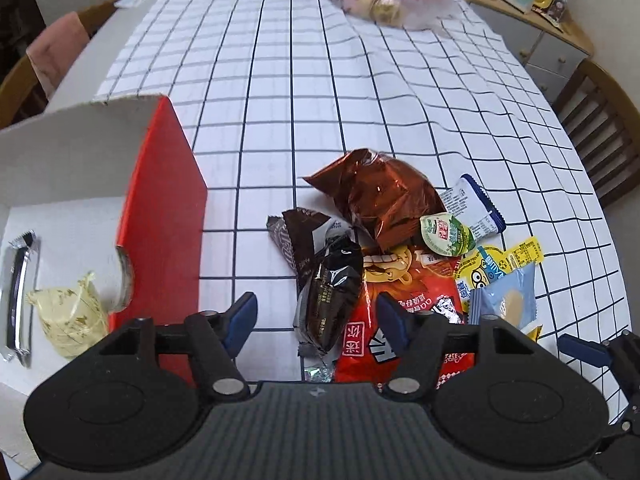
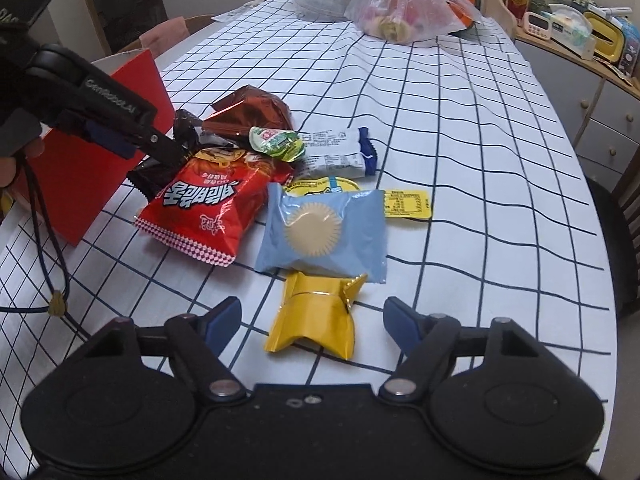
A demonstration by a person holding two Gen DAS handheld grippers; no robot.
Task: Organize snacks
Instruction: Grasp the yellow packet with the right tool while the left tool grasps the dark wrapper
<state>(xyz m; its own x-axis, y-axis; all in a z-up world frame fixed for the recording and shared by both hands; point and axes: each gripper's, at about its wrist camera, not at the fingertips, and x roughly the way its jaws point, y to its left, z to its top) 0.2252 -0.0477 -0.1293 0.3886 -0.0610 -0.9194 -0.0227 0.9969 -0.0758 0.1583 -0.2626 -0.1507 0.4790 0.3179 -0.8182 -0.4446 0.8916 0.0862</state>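
Observation:
My left gripper (image 1: pixel 318 320) hangs open over the snack pile. A black packet (image 1: pixel 328 292) lies between its fingers, with a gap on the left side. Its right finger is above the red chip bag (image 1: pixel 404 296). My right gripper (image 2: pixel 312 320) is open around a gold packet (image 2: pixel 316 316) and the pads do not touch it. Just beyond lie a light blue packet (image 2: pixel 324 232), the red chip bag (image 2: pixel 216 204), a green jelly cup (image 2: pixel 276 142) and a brown foil bag (image 1: pixel 380 196). The red box (image 1: pixel 160 200) stands left of the pile.
Inside the box lie a silver packet (image 1: pixel 18 292) and a cream wrapped sweet (image 1: pixel 68 316). A clear plastic bag of goods (image 2: pixel 404 4) sits at the far end of the checked tablecloth (image 2: pixel 460 140). Chairs stand on both sides, a sideboard (image 2: pixel 580 80) is at the right, and a cable (image 2: pixel 44 256) trails at the left.

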